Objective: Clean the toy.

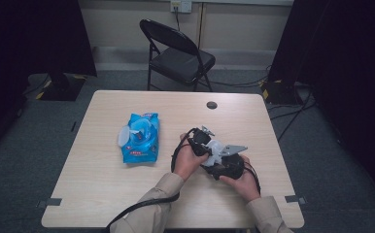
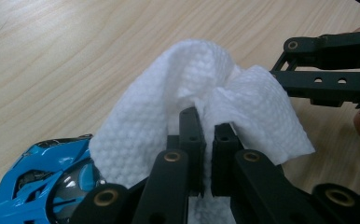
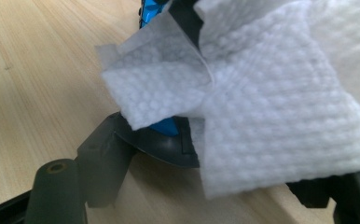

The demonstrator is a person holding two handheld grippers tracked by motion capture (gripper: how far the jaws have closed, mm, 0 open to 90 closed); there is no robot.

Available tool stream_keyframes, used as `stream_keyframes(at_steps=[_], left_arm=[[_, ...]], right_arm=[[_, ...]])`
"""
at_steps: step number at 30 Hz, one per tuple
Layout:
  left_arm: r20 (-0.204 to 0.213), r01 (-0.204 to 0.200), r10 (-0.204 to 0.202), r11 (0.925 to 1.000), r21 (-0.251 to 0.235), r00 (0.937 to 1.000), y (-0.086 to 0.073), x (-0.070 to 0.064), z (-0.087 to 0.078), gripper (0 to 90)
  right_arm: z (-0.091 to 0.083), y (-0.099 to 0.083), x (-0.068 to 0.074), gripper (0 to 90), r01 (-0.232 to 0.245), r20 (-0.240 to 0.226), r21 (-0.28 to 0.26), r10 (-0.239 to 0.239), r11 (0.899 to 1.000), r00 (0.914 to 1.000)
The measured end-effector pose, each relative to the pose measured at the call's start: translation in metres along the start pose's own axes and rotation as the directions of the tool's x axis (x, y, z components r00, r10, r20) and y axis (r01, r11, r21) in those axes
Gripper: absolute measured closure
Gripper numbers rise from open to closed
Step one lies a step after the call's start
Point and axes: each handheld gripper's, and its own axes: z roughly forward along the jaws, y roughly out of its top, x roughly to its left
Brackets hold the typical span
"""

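Soft, light wet wipe point(image 2: 206, 93) pinched in near-closed left hand-held gripper point(image 2: 208, 123), draped at twelve o'clock over the right hand-held gripper point(image 1: 224, 162), its opening untellable; best held by an edge.

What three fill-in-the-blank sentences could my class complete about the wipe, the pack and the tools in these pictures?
1. The left tool is shut on a white ____.
2. The wet-wipe pack on the table is coloured ____.
3. The pack's lid stands ____.
4. Behind the table stands a black folding ____.

Missing words: wipe; blue; open; chair
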Motion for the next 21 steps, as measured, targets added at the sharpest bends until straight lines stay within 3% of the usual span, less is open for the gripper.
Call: stream_keyframes(at_steps=[5, 8, 21], left_arm=[[-0.009, -0.009, 0.009, 0.9999, 0.006, 0.9999, 0.002, 0.002, 0.003, 84.9], [-0.003, 0.017, -0.017, 0.9998, 0.004, 0.9999, 0.002, 0.004, 0.003, 85.0], [-0.064, 0.043, -0.044, 0.9989, -0.017, 0.9969, 0.001, 0.024, -0.001, 84.3]], right_arm=[[0.0, 0.0, 0.0, 25.2, -0.001, 0.0, 0.0, 0.001, 1.0, 1.0], [0.0, 0.0, 0.0, 25.3, 0.001, -0.002, 0.0, -0.001, 1.0, 1.0], [0.0, 0.0, 0.0, 25.3, 0.002, -0.002, -0.001, -0.002, 1.0, 1.0]])
